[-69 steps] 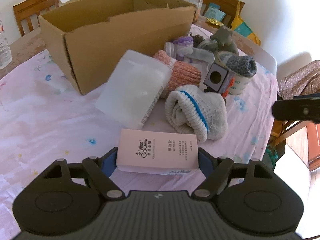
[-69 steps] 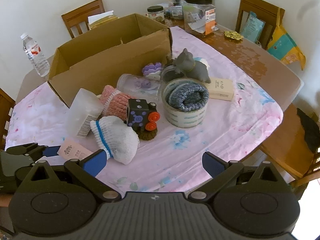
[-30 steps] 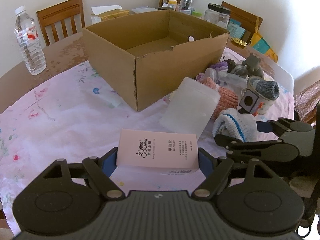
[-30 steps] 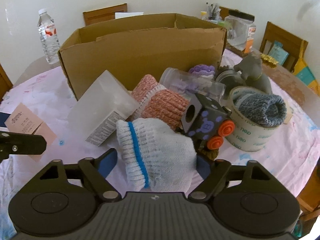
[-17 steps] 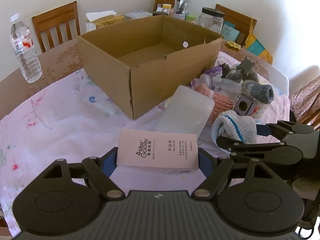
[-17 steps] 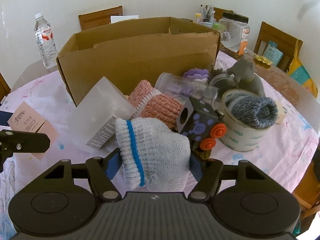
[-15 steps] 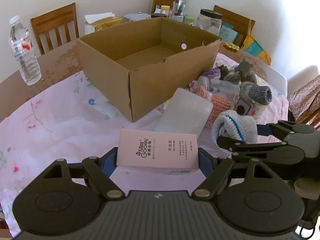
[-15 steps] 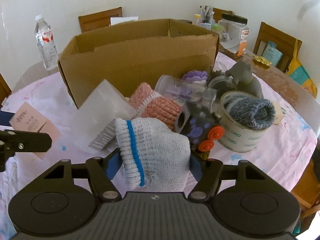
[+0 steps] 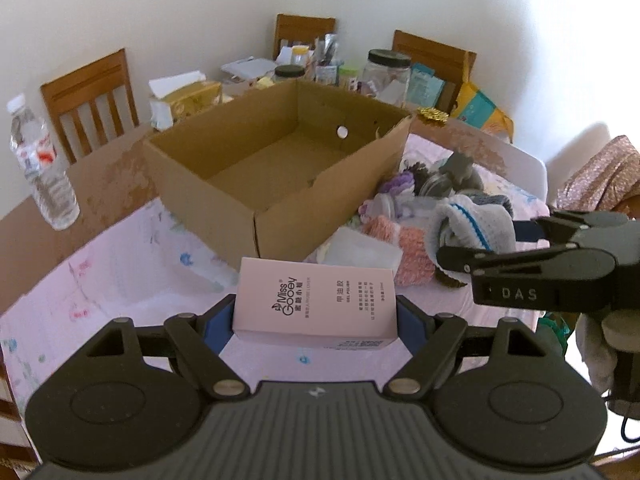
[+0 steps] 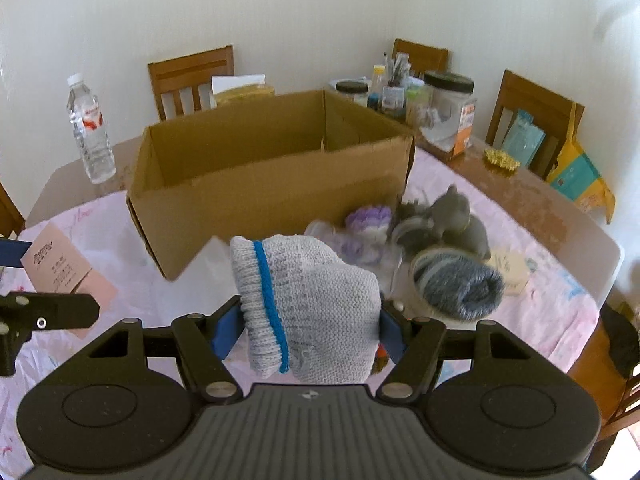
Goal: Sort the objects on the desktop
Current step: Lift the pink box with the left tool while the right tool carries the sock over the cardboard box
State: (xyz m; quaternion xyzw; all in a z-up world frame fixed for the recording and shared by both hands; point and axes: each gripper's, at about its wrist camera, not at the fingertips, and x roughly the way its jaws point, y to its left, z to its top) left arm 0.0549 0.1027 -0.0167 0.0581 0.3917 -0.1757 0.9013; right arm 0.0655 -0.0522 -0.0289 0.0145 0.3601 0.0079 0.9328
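surface (image 9: 132,292): round wooden top under a pale pink floral cloth; wooden chairs around it.
cardboard box (image 9: 280,168): big, open-topped, nothing visible inside from the left wrist view; stands mid-surface, behind both claws.
clutter pile (image 10: 436,236): just right of the box, on the cloth; grey animal figure, purple knit piece, clear container, tape roll with a dark blue-grey sock stuffed in it, pink knit sock, frosted plastic box. Partly blurred in the right wrist view.
water bottle (image 10: 90,136): upright on bare wood, left of the box, apart from it.
jars and stationery (image 9: 352,72): bunched at the far edge behind the box.
left claw (image 9: 316,320): blue pads pressed on both short ends of the pink carton, carton lifted clear of the cloth.
pink carton (image 9: 314,304): flat rectangular pack, printed face up, level between the left claw's pads; in front of the box's near corner.
right claw (image 10: 308,330): jaws partway in, clamped on the white sock from both sides, sock off the cloth.
white sock (image 10: 304,312): rolled knit bundle, blue stripe near the cuff; bulges up between the right claw's pads, in front of the box's front wall, above the pile's near edge.
claws relative: side by side, each visible in the other's view, near but not touching.
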